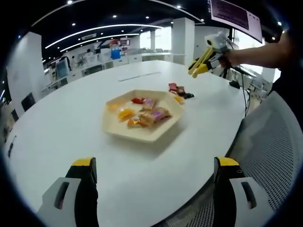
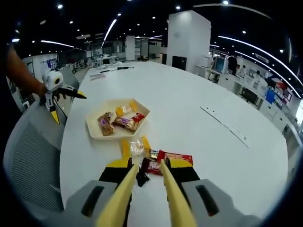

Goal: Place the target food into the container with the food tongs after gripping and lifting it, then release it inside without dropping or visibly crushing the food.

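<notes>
Snacks in wrappers lie in a loose cluster on the round white counter, just ahead of the yellow tongs that the right gripper carries. In the right gripper view the two yellow blades rise side by side with a narrow gap between their tips; nothing sits between them, so I read them as unloaded and only slightly parted. Directly beyond the tips lies a red, flat-wrapped bar, its long axis running across the line of the tongs, with a small dark-wrapped piece touching its near end. A clear-and-yellow wrapped sweet sits just beyond the left blade. Which of these is the target I cannot tell. The pale hexagonal tray, already holding several wrapped snacks, lies farther on and to the left of the cluster, near but apart from it. In the left gripper view the same tray sits mid-counter, with the cluster on its far side and the right gripper held by a forearm above that cluster, tongs angled down. The left gripper hangs well back, jaws spread wide, holding nothing. Judgement: the right side is much nearer; a short drop forward reaches the food, then a carry left to the tray.
</notes>
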